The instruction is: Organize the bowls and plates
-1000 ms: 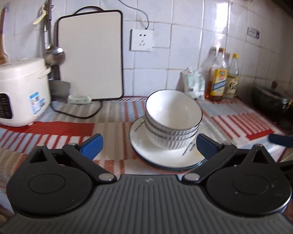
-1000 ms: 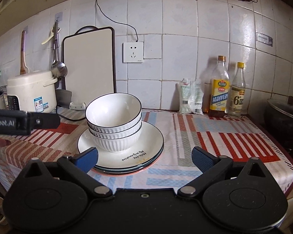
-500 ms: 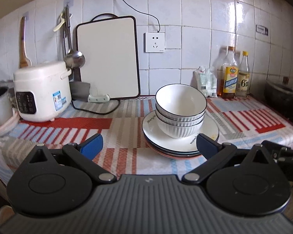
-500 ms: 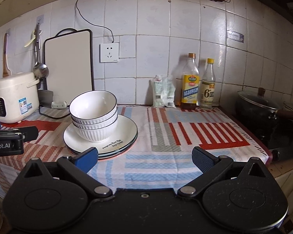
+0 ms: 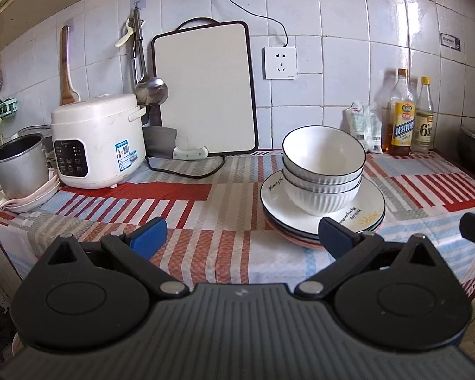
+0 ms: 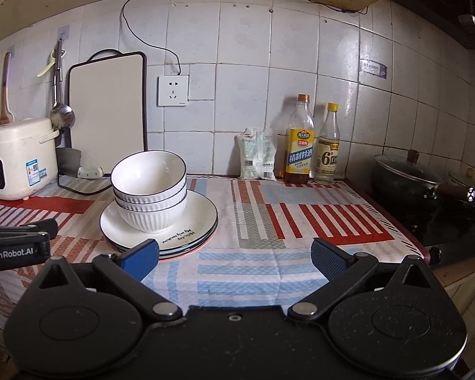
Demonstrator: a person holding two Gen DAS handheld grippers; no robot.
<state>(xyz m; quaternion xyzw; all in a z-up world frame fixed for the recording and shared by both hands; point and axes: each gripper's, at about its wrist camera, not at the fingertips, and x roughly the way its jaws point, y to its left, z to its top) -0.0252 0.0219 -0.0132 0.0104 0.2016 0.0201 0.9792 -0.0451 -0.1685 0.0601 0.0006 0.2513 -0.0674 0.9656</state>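
Three white ribbed bowls (image 5: 323, 171) (image 6: 150, 190) with dark rims sit nested on a stack of plates (image 5: 367, 209) (image 6: 199, 218) on the striped cloth. My left gripper (image 5: 242, 236) hangs open in front of the counter, its right blue pad just before the plates' near rim. In the right wrist view my right gripper (image 6: 234, 256) is open and empty, held back from the counter edge, with the stack ahead of its left finger. The left gripper's body (image 6: 15, 247) shows at that view's left edge.
A white rice cooker (image 5: 98, 142), a metal pot (image 5: 19, 164) and pink dishes stand at the left. A cutting board (image 5: 205, 88) leans on the tiled wall. Two bottles (image 6: 313, 142) and packets (image 6: 258, 155) stand at the back. A dark lidded pan (image 6: 408, 177) sits on the stove, right.
Both grippers have pulled back from the stack, which now looks smaller and farther. Both stay open and empty; the bowls and plates have not moved.
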